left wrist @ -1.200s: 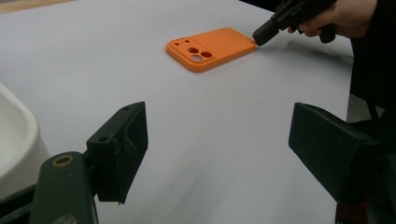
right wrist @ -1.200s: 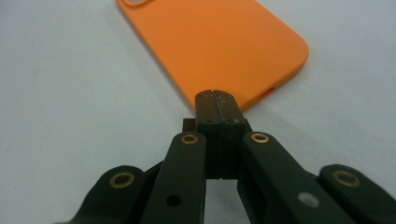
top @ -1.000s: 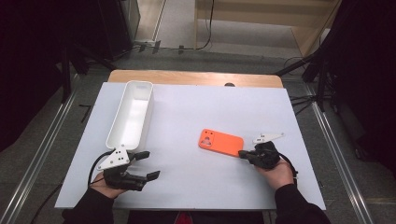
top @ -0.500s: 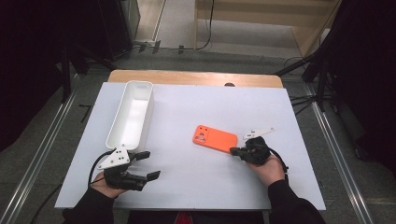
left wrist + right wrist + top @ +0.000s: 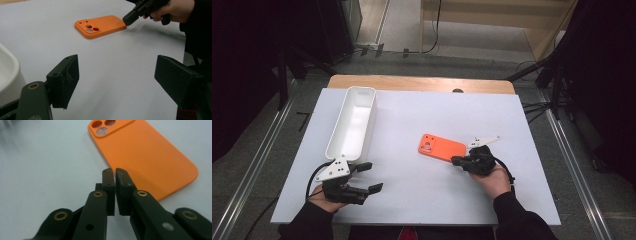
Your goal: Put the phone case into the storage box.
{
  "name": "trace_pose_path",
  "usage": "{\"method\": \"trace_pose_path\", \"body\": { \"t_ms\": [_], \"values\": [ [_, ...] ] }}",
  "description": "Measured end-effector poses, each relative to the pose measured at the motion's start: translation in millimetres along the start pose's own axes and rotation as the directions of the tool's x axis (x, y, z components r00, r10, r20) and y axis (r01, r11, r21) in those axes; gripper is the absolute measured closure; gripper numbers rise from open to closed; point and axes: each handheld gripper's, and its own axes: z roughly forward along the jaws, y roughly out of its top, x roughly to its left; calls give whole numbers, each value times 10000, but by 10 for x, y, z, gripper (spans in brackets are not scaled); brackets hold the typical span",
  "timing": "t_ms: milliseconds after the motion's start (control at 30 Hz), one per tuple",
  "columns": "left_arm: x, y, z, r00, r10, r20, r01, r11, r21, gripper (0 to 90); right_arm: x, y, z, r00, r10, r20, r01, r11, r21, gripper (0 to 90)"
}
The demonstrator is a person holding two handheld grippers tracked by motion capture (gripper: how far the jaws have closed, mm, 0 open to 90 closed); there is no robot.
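Our right gripper (image 5: pixel 456 161), jaws pressed together, touches the orange phone case (image 5: pixel 442 147) mid-table (image 5: pixel 422 110); our left gripper (image 5: pixel 371 177) gapes wide near the white tray (image 5: pixel 353 122). Dark room around; the right gripper view reveals camera cutouts.

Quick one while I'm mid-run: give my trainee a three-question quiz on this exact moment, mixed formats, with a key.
1. True or false: the left gripper has its jaws spread wide apart with nothing between them.
2. Multiple choice: the right gripper has its tips at
A. the camera-hole end of the orange phone case
B. the case's plain end, away from the camera holes
C. the rim of the white tray
3. Fill in: the phone case lies ____ on the white table cover, camera holes facing up.

Key: 1 true; 2 B; 3 flat.
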Motion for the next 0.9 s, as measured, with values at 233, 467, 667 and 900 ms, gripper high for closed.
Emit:
{"method": "trace_pose_path", "body": {
  "t_ms": [233,467,667,900],
  "values": [
    [-2,4,0,10000,-27,1,27,10000,-32,202,41,-55,-195,9993,177,-330,-196,9981,-587,672],
    [-2,8,0,10000,21,24,-21,10000,-47,202,70,-126,-333,9990,209,-390,-244,9955,-912,557],
    [0,5,-18,10000,4,49,-3,9999,-146,202,87,-184,-427,9995,258,-204,-281,9919,-1238,440],
    [-1,4,-16,10000,9,28,-8,10000,-98,202,126,-270,-511,9993,211,-311,-254,9894,-1431,359]
  ]
}}
